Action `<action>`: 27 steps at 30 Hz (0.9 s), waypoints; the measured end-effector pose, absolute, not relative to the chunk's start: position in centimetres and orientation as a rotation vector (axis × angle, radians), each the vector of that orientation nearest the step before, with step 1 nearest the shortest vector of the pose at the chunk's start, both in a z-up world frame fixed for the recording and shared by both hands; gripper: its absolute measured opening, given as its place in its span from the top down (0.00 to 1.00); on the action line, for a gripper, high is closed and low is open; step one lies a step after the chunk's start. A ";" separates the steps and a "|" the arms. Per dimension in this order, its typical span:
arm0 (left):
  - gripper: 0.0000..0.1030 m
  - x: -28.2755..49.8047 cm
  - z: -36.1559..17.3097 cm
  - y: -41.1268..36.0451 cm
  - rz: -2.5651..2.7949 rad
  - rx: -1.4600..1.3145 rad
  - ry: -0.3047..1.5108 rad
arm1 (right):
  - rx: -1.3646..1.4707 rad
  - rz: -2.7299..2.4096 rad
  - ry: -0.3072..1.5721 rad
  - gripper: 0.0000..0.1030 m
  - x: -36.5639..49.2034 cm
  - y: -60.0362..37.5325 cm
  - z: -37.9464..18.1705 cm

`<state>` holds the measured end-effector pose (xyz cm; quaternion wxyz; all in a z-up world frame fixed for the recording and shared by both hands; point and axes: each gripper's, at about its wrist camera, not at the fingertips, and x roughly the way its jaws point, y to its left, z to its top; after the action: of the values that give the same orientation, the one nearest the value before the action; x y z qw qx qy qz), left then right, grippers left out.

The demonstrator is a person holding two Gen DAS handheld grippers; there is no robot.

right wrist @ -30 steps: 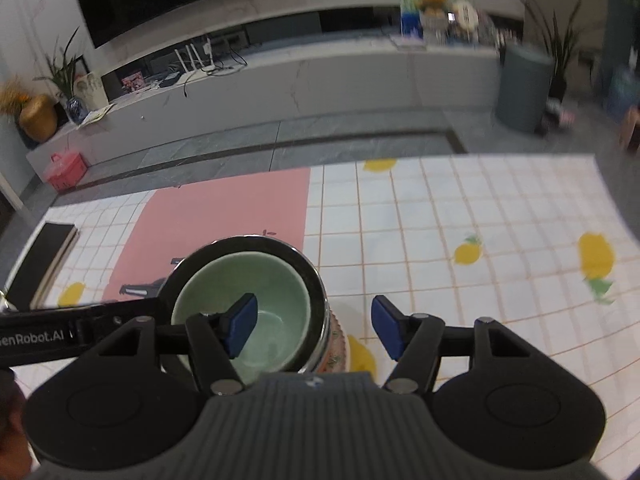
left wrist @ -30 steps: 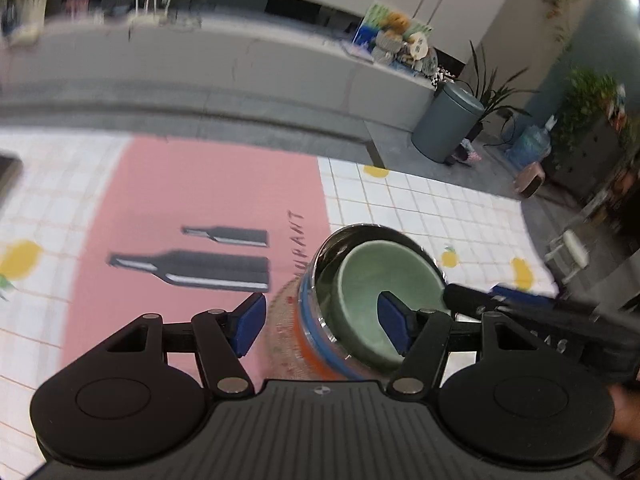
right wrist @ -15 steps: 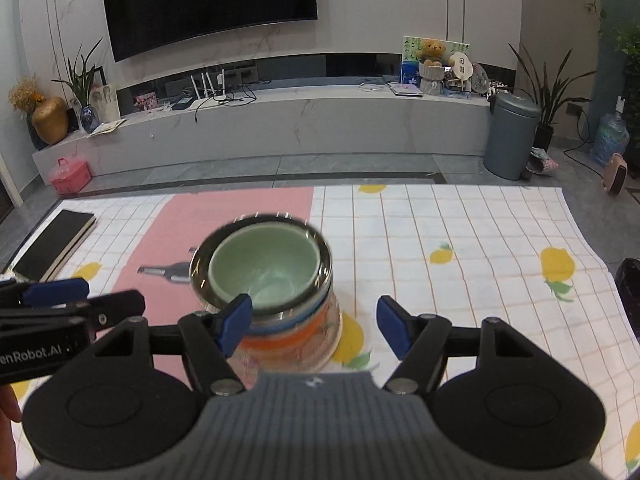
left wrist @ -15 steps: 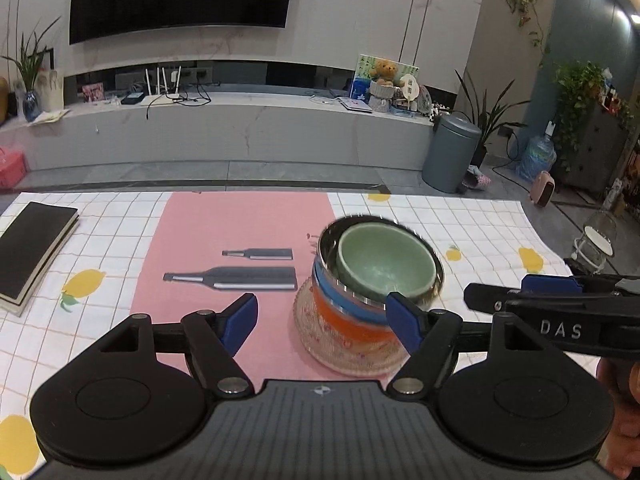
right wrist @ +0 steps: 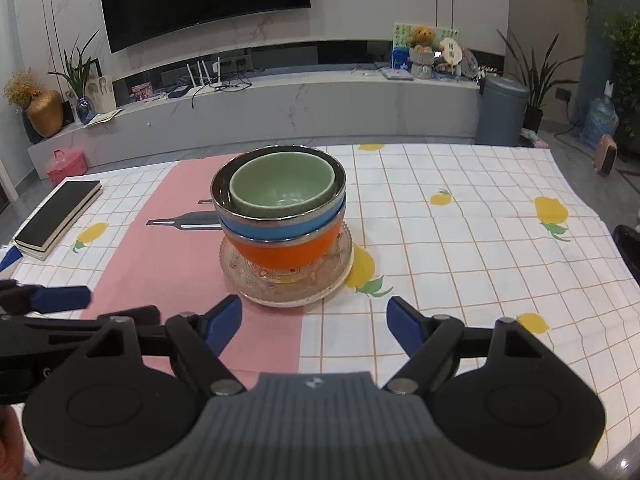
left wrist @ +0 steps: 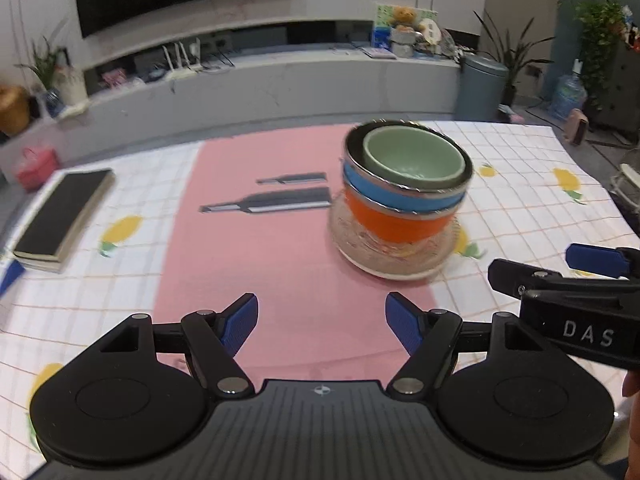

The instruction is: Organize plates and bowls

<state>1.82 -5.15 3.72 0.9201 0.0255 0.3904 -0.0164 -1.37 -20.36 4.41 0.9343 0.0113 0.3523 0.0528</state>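
Note:
A stack stands on the table: a clear glass plate (right wrist: 256, 286) at the bottom, then an orange bowl (right wrist: 284, 254), a blue bowl (right wrist: 280, 231) with a metal rim, and a pale green bowl (right wrist: 282, 192) nested on top. In the left wrist view the same stack shows as glass plate (left wrist: 360, 240), orange bowl (left wrist: 396, 222), blue bowl (left wrist: 400, 196) and green bowl (left wrist: 412, 160). My left gripper (left wrist: 322, 322) is open and empty, well short of the stack. My right gripper (right wrist: 314, 326) is empty too, its jaws still opening, just before the plate.
A black book (right wrist: 56, 216) lies at the table's left edge. The cloth (right wrist: 460, 240) is white check with lemons and a pink panel printed with bottles. Beyond the table stand a grey TV bench (right wrist: 280, 108) and a grey bin (right wrist: 502, 108). A person's hand (left wrist: 632, 420) shows at right.
Both grippers have drawn back from the bowl stack, which now stands free farther ahead. The right gripper's fingers have spread wider; the left one's opened a little.

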 end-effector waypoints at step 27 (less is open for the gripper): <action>0.15 2.1 2.4 -4.4 0.021 0.025 0.836 | -0.012 0.074 0.748 0.23 -0.5 -19.7 3.3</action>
<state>2.11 -4.41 2.41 0.9138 0.0122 0.4060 0.0101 -0.52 -19.65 3.32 0.9302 -0.0061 0.3651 0.0362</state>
